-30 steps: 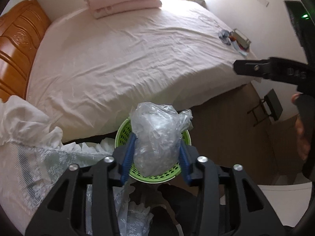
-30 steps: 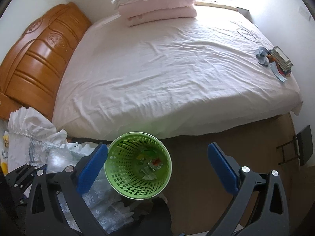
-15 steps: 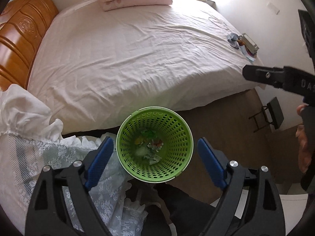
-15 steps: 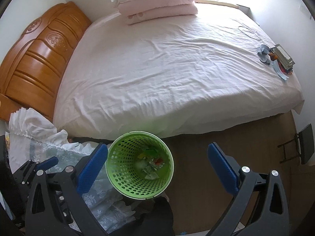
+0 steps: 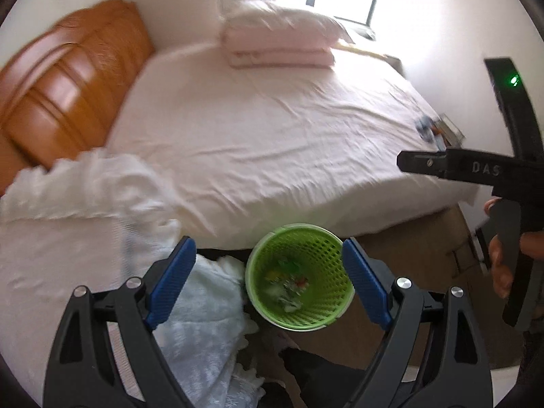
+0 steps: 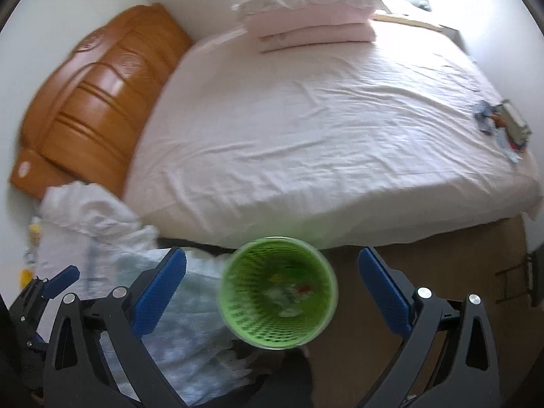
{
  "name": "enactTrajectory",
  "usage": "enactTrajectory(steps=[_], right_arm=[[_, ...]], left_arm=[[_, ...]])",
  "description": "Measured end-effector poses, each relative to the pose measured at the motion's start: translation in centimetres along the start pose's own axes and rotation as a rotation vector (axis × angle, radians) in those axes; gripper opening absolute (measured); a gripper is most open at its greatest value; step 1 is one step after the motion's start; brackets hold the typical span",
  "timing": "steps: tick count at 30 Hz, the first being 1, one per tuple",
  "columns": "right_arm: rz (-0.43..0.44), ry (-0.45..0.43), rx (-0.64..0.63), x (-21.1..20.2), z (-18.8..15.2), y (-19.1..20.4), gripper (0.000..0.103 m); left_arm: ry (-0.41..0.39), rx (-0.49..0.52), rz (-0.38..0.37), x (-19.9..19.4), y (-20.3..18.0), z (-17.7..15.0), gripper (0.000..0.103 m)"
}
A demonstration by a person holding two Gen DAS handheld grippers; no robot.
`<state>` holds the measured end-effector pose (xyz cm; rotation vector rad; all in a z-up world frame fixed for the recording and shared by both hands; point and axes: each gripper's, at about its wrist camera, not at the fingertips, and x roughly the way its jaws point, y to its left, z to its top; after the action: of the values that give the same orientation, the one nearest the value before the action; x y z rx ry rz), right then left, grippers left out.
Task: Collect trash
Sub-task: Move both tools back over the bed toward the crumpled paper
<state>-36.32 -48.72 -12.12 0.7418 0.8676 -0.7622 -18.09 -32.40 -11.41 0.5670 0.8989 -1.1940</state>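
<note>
A green perforated basket [image 5: 326,251] stands on the floor by the bed and holds several scraps of trash [image 5: 287,284]. My left gripper [image 5: 268,282] is open and empty above it, blue pads wide apart. My right gripper [image 6: 272,292] is also open and empty over the same basket [image 6: 316,265]. A small pile of litter [image 6: 503,125] lies on the bed's far right corner; it also shows in the left wrist view [image 5: 438,129].
A large bed with a pink sheet [image 6: 306,119], a folded quilt and pillow [image 6: 312,17] and a wooden headboard [image 6: 95,95]. White lace cloth [image 5: 204,323] lies left of the basket. The right gripper's body [image 5: 482,170] shows at the left view's right side. Brown floor [image 6: 442,255].
The left gripper opened and dropped the clear plastic bag into the basket one second ago. Both grippers have since tilted up, showing more of the headboard and window.
</note>
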Motion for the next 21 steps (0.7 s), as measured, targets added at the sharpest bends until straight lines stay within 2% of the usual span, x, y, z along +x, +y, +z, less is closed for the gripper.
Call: enactTrajectory(steps=[2, 3, 4, 7, 9, 17, 21], right_arm=[[0.025, -0.008, -0.046, -0.1, 0.1, 2.1, 0.100], [0.041, -0.010, -0.075, -0.2, 0.2, 3.5, 0.100], [0.066, -0.013, -0.124, -0.1, 0.4, 5.6, 0.100], [0.104, -0.012, -0.200, 0.2, 0.3, 9.1, 0.100], [0.147, -0.002, -0.282, 0.8, 0.1, 12.8, 0.100], [0.307, 0.062, -0.511, 2.6, -1.7, 24.2, 0.100], [0.365, 0.091, -0.593, 3.0, -3.1, 28.3, 0.100]], left_arm=[[-0.039, -0.054, 0.033, -2.4, 2.0, -0.6, 0.084], [-0.049, -0.074, 0.046, -3.2, 2.7, -0.8, 0.092], [-0.070, -0.108, 0.075, -4.5, 3.9, -1.3, 0.095], [-0.120, -0.192, 0.148, -7.4, 6.8, -2.9, 0.095], [-0.135, -0.258, 0.206, -9.0, 8.8, -4.3, 0.095], [-0.152, -0.479, 0.365, -13.5, 15.0, -10.0, 0.095], [-0.163, -0.581, 0.422, -15.4, 17.0, -12.9, 0.095]])
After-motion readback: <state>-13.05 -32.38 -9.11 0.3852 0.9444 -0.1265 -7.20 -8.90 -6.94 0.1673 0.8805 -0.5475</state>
